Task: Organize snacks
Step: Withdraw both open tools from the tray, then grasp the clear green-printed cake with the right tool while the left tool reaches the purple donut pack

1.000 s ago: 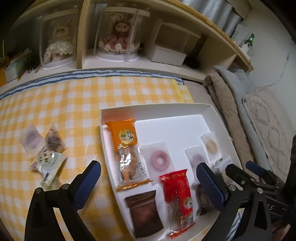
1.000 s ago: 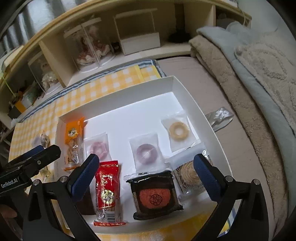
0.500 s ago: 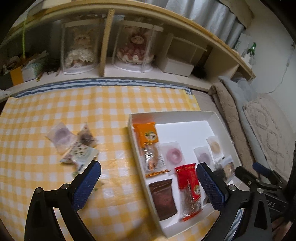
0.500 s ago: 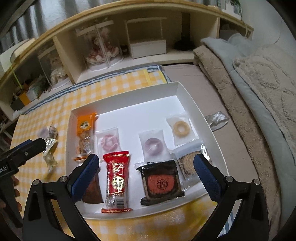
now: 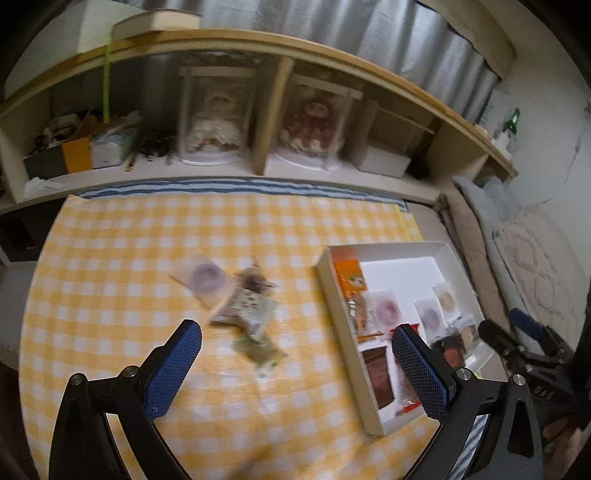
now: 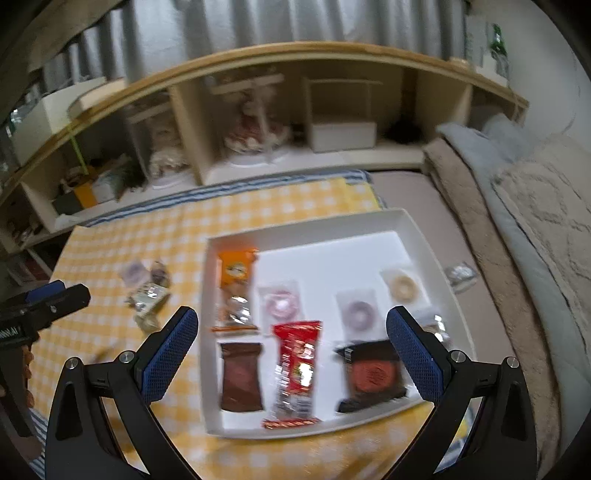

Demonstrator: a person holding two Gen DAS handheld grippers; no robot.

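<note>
A low, pale wooden shelf unit [image 6: 295,155] with open cubbies runs along the back, beneath grey pleated curtains [image 6: 221,33]. In front lies a yellow-and-white checked cloth [image 5: 129,258] with a blue striped edge. To the right are folded beige and grey blankets [image 6: 517,229] and a white wall [image 5: 554,110].

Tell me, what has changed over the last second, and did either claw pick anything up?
Both claws pulled up and back from the white tray, so more of the room shows. The left gripper also swung left, now facing the loose snacks on the checked cloth. The right gripper still faces the tray. Neither took hold of anything; both remain open and empty. The snacks in the tray and on the cloth lie as before.
</note>
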